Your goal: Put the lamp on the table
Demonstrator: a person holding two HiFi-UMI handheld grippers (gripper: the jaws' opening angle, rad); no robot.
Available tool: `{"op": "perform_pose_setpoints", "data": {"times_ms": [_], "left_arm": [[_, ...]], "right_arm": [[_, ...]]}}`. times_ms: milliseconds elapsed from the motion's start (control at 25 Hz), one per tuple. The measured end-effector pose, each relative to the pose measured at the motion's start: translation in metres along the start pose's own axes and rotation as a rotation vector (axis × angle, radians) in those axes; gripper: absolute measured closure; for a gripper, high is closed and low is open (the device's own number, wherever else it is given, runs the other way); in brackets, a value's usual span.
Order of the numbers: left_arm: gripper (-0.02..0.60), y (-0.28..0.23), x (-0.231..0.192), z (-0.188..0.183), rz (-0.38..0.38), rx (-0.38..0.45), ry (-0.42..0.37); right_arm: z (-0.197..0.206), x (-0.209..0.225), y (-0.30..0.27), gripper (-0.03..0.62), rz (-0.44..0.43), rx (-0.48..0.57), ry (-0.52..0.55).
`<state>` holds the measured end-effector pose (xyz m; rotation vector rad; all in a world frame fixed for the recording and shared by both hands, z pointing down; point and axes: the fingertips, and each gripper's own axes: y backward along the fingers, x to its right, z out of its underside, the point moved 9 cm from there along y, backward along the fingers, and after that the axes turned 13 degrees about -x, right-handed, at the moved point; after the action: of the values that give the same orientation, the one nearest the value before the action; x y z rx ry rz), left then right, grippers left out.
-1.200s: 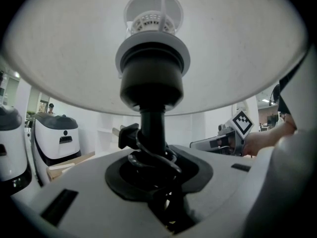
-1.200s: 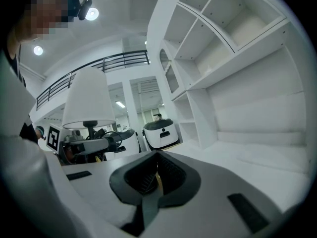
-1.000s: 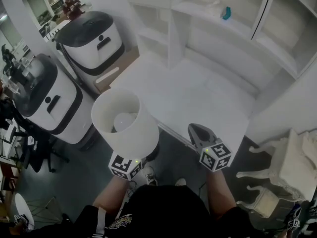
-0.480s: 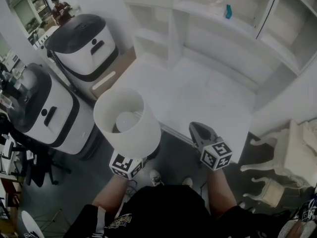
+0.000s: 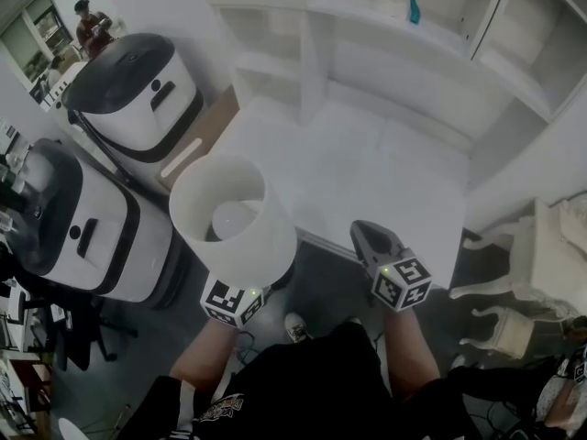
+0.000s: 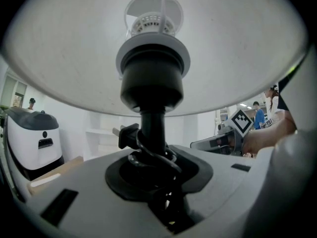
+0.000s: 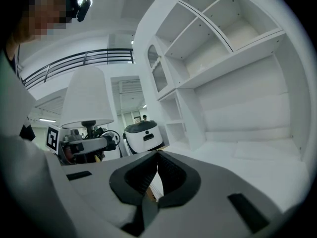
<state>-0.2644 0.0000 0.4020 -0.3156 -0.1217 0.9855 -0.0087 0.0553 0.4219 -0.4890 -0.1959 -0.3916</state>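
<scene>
While the left gripper [image 6: 154, 172] clamps its jaws on the black stem [image 6: 152, 128] of the lamp [image 5: 234, 218], the lamp stands upright in mid-air at the near left edge of the white tabletop [image 5: 367, 172], not yet set down on it. A black cord [image 6: 148, 155] is wound round the stem just above the jaws, its plug [image 6: 126, 135] sticking out to one side. The white drum shade [image 5: 248, 246] is seen from above, the bulb visible inside. The right gripper [image 5: 371, 241], jaws pressed together on nothing, is held level just beside the lamp at the tabletop's front edge. White shelving [image 5: 431, 44] rises behind the tabletop; two white machines with dark lids [image 5: 138, 81] stand to the left.
</scene>
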Motion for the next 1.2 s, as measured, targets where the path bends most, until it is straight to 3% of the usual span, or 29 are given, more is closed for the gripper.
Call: {"op": "perform_pose_setpoints", "data": {"times_ms": [320, 1200], "left_arm": [[0.462, -0.022, -0.002, -0.004, 0.017, 0.001, 0.009], [0.462, -0.106, 0.005, -0.033, -0.058, -0.005, 0.025]], "right_arm": [[-0.011, 0.018, 0.002, 0.568, 0.029, 0.002, 0.006], [-0.055, 0.11, -0.02, 0.569, -0.051, -0.018, 0.018]]}}
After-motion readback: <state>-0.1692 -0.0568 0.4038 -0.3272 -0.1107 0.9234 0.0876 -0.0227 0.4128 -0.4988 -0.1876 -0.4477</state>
